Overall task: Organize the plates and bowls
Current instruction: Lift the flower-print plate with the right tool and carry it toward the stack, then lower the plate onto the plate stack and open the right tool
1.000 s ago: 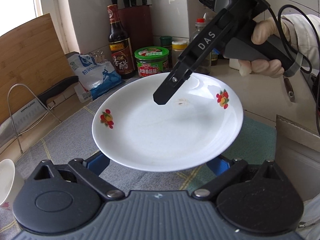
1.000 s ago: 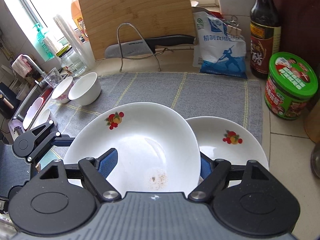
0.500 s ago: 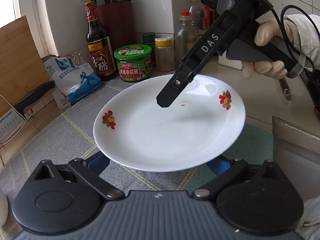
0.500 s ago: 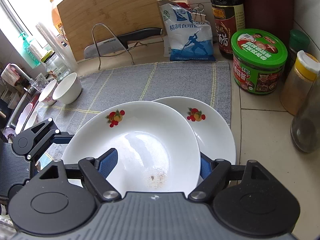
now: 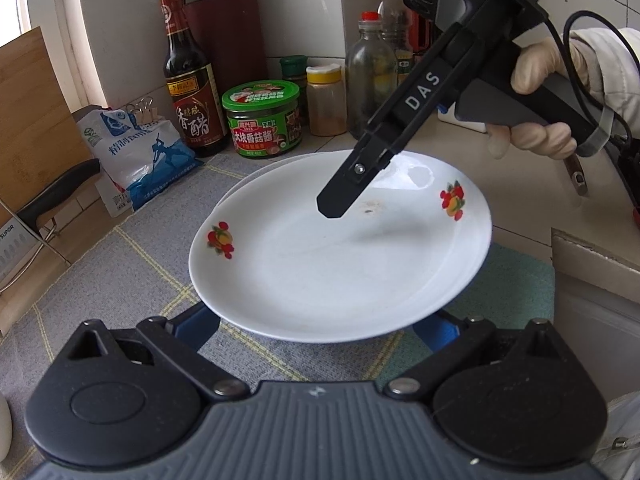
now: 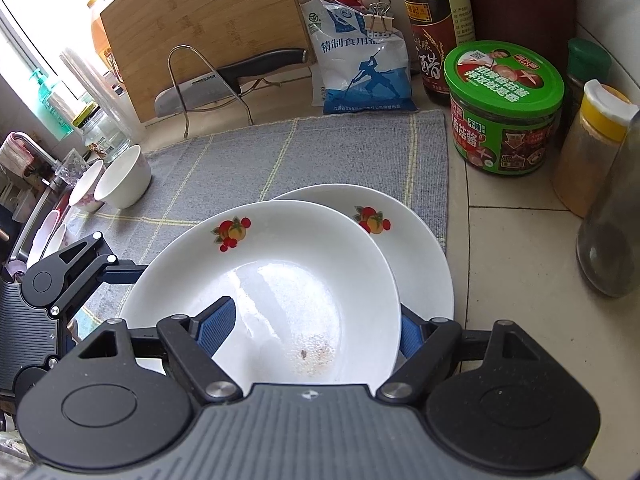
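The jaws of the right gripper [image 6: 312, 328] straddle the rim of the upper plate [image 6: 280, 264]. One blue pad lies inside on the white well and the other sits outside and below the edge, so they look clamped on it. The jaws of the left gripper [image 5: 316, 326] stand wide apart under the opposite rim. The plate hides their pads, so I cannot tell whether they bear it or only wait below.

The upper plate, with fruit prints and a few crumbs in its well, is held slightly tilted over a matching lower plate [image 6: 416, 248]. It overlaps that plate but is not centred on it. From the right jaws the lower plate lies ahead and off to the right, showing as a crescent. Stacking therefore likely needs a shift that way before lowering. Both plates are round, so no axis matters, and the right hand is the nearer.

The lower plate rests on the corner of a grey checked mat [image 6: 320, 148], its edge reaching the tiled counter [image 6: 512, 280]. Two white bowls [image 6: 124, 178] wait at the mat's far left. Behind them stand a green-lidded jar [image 6: 504, 80], a vinegar bottle [image 6: 436, 20], a salt bag [image 6: 360, 68] and a cutting board [image 6: 200, 24].
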